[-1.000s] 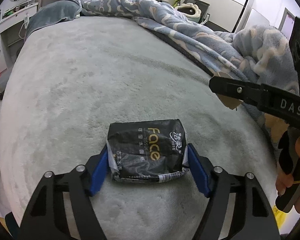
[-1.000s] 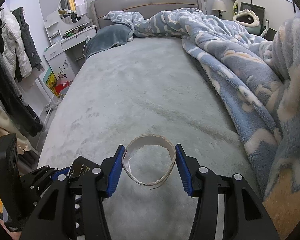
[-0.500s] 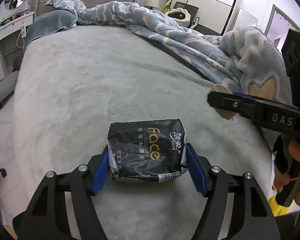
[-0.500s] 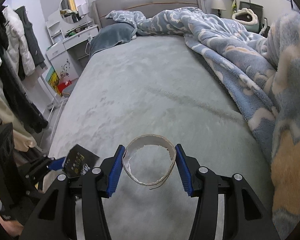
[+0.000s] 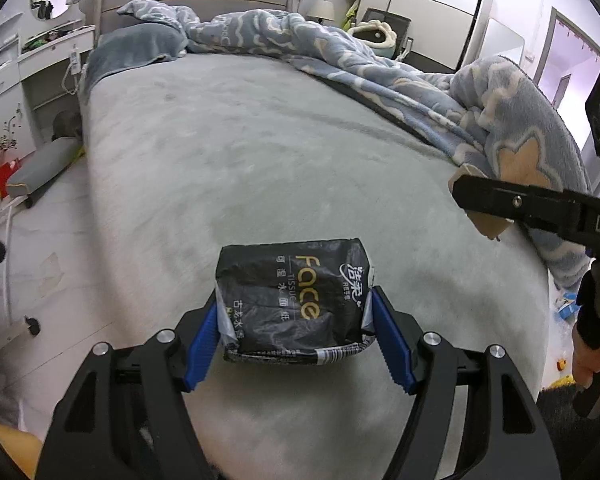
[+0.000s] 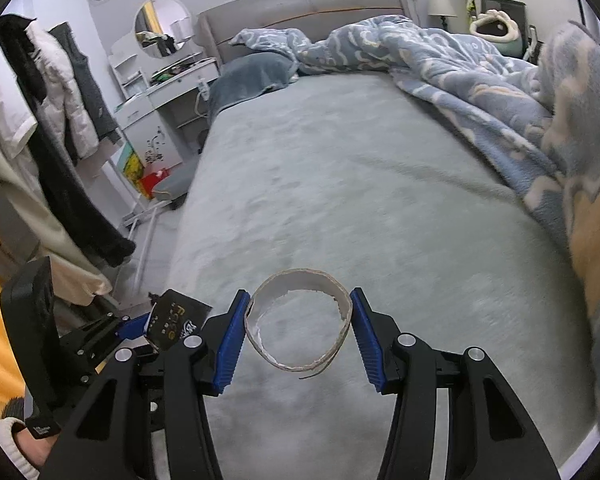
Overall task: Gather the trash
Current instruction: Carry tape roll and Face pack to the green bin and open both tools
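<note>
The left claw (image 5: pixel 294 334) grips a black tissue pack (image 5: pixel 296 298); the right claw (image 6: pixel 298 334) grips a cardboard ring (image 6: pixel 300 322). Both are collected above the bed (image 6: pixel 340 184); disposal remains, with no bin visible.

grey bed (image 5: pixel 260 152), blue blanket (image 6: pixel 480 80), round mirror (image 6: pixel 163 26)

**You are in a home bedroom**

You face a wide bed with a grey plush cover (image 6: pixel 360 184) and a grey padded headboard (image 6: pixel 300 4), a rumpled blue cloud-patterned blanket (image 6: pixel 480 80), a white dressing table (image 6: pixel 172 80) under a round wall mirror (image 6: pixel 162 26), and coats hanging at the left (image 6: pixel 60 100).
</note>
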### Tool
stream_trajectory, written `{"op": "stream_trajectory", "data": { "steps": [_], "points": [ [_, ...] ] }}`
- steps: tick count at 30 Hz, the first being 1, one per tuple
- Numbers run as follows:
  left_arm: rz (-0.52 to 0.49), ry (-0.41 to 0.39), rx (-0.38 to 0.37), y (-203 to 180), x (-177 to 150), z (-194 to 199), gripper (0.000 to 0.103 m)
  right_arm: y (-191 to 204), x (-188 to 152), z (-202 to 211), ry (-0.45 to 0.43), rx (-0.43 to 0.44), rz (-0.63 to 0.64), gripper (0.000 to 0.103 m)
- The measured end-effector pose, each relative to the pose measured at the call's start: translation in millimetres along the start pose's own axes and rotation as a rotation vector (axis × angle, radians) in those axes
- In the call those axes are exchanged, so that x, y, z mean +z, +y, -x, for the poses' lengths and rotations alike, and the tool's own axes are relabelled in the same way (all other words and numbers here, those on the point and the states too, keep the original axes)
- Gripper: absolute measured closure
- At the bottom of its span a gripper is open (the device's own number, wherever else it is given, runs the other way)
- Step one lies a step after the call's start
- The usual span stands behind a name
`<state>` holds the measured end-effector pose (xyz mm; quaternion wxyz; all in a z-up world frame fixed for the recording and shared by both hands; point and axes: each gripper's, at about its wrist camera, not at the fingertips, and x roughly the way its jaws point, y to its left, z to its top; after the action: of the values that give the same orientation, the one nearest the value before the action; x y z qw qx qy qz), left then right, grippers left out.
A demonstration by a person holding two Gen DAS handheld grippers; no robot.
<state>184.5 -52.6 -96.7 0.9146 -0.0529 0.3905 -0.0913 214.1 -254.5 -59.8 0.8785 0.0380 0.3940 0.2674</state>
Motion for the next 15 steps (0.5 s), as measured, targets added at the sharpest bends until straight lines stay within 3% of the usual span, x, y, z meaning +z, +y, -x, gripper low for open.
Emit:
{"op": "stream_trajectory", "data": {
  "steps": [15],
  "points": [
    [0.112, 0.002, 0.097, 64, -52, 59, 0.031, 84, -28, -14, 0.051, 0.095, 0.073, 0.051]
  ]
}}
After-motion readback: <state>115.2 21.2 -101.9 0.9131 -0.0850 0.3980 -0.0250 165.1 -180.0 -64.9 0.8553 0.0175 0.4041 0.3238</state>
